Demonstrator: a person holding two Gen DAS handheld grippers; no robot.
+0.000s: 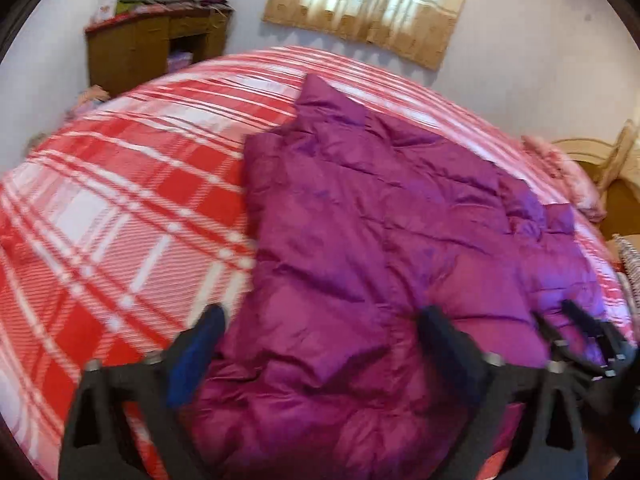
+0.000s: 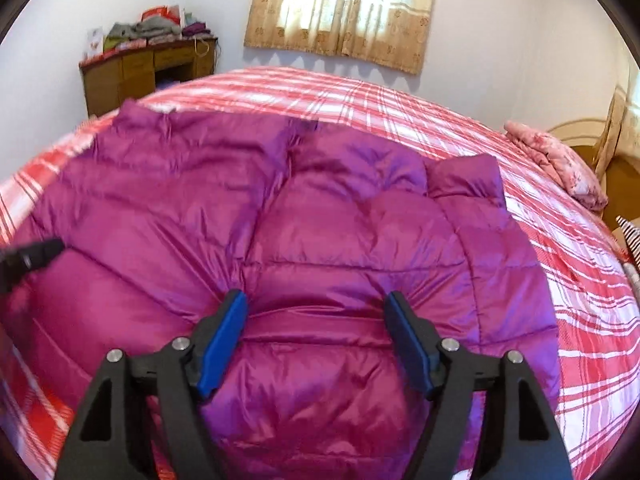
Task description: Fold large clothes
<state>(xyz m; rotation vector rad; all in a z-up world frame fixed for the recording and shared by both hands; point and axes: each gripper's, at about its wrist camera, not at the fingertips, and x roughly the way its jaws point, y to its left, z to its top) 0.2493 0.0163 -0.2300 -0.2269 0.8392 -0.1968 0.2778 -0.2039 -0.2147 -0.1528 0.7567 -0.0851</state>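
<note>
The magenta quilted puffer jacket (image 2: 304, 240) lies spread flat on the bed, directly ahead of and beneath both tools, its padded panels creased and its near hem bunched up toward the cameras. In the right wrist view the right gripper (image 2: 316, 304) hangs just over the jacket's near part with its jaws spread wide; its blue fingertips (image 2: 236, 312) sit close to the shiny fabric on either side of a fold, gripping nothing, though whether they press on the cloth cannot be told. A folded-in section, probably a sleeve, lies ahead and to the right of this gripper, and the jacket's far left corner lies ahead and to its left. In the blurred left wrist view the left gripper (image 1: 320, 320) is likewise spread wide over the near hem, its left finger lying beyond the jacket's left edge over the bedspread, and it holds nothing. The right gripper shows at that view's lower right edge, and the left gripper's dark tip shows at the far left of the right wrist view. Around the jacket stretches the red-and-white plaid bedspread (image 2: 580, 300). A pink floral pillow (image 2: 560, 160) rests far ahead to the right. Beyond the bed, ahead to the left, stands a wooden desk (image 2: 132, 72) piled with folded clothes (image 2: 152, 26), and a tan curtain (image 2: 340, 12) hangs straight ahead.
</note>
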